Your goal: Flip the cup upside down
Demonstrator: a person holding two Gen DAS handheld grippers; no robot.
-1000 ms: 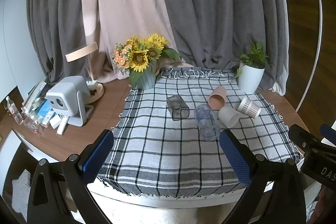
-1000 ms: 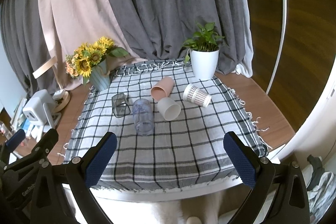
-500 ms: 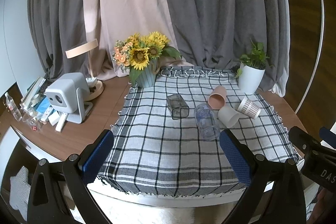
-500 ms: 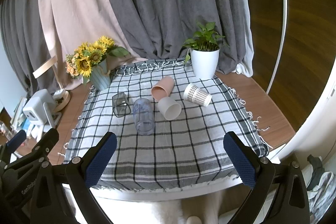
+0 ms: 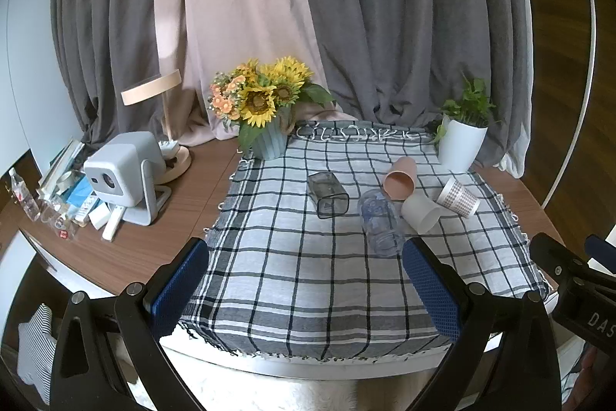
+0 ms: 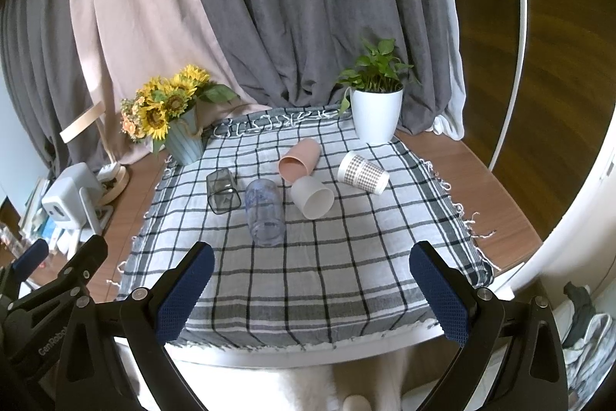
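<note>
**Pre-grasp stand-off: five cups on their sides, both tools released**

The left tool (image 5: pixel 304 280) and the right tool (image 6: pixel 310 286) hang off the near edge of the worktop (image 6: pixel 500 187), jaws spread wide and holding nothing. Neither touches any object. This stand-off keeps the whole cloth in both views, which suits selection of a first target.

Five cups lie on their sides on the checked cloth (image 6: pixel 308 276), grouped around its centre and toward the far right corner:

- The clear cup (image 6: pixel 265 210) lies nearest the near edge, mouth toward the tools.
- The dark square glass (image 6: pixel 222 189) lies just beside it, toward the left edge.
- The white cup (image 6: pixel 312 197) lies right of the clear cup, near or touching the pink cup (image 6: pixel 299 160) behind it; contact cannot be confirmed.
- The patterned paper cup (image 6: pixel 362 173) lies apart, toward the right edge.

No cup is inverted yet. Because each lies on its side, a grasp across the body followed by a partial rotation should set the mouth down.

The sunflower vase (image 6: pixel 184 137) and potted plant (image 6: pixel 377 114) occupy the far corners, clear of the working area.
</note>
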